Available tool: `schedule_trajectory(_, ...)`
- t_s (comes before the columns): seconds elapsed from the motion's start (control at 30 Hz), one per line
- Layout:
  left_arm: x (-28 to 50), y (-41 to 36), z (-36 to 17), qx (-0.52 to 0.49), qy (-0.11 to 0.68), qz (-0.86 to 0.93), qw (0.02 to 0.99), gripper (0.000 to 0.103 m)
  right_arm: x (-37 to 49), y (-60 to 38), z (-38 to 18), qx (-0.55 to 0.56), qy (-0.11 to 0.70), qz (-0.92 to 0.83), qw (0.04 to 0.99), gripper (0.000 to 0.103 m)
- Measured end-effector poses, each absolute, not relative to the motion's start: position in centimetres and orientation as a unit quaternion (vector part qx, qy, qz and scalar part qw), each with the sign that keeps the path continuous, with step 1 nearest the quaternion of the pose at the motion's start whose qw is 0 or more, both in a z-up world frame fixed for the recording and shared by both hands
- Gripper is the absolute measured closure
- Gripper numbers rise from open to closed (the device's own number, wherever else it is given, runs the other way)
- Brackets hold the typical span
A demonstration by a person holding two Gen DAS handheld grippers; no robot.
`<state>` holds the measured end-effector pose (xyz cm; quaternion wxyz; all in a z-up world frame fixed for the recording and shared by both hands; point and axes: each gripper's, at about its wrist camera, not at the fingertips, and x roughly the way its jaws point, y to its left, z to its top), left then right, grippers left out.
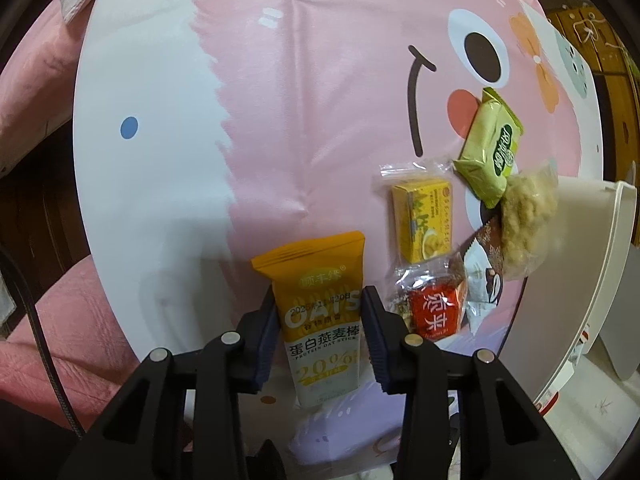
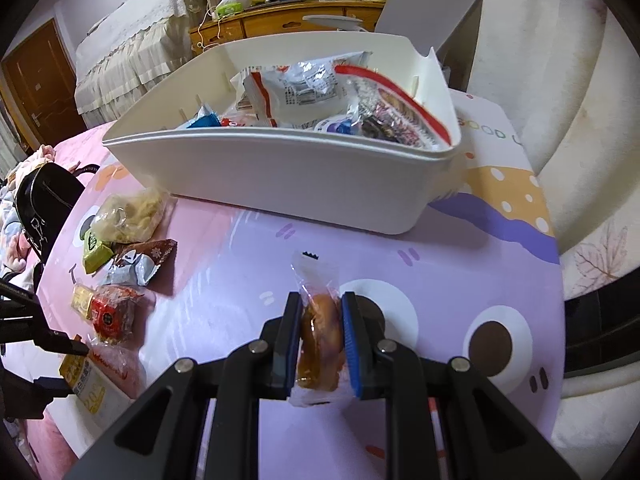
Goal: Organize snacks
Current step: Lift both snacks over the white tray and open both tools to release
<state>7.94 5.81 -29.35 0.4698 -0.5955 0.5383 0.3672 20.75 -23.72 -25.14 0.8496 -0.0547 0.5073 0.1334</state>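
- The oat bar (image 1: 320, 320) is clamped upright between the pads of the left gripper (image 1: 320, 344), above the tablecloth (image 1: 160, 200).
- A wrapped pastry (image 2: 320, 340) is gripped by the closed right gripper (image 2: 320, 344), near the white bin (image 2: 280, 168).

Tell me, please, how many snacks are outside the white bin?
7: oat bar in left gripper, pastry in right gripper; green packet, yellow box, red packet, brown-white packet and beige puffs bag clustered on the table. Some may be hidden.
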Motion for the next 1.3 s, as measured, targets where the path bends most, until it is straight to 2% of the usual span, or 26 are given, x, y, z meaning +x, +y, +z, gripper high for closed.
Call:
schedule_trajectory(0.37,11.0,7.9,-27.0,-0.569,0.567,0.324,0.499,0.066,18.8,-22.3,-23.1,-0.054,0.503,0.144,0.851,0.083)
schedule_trajectory(0.63,14.4,10.9,-23.3,-0.519,0.604,0.263,0.545,0.066,17.8,-19.7,-21.2,-0.058,0.487,0.148,0.859,0.083)
schedule_trajectory(1.3,32.4,15.9,-14.0,-0.316,0.657,0.119,0.674,0.066,23.2,-14.8,-15.0,0.019,0.433,0.081,0.897,0.083)
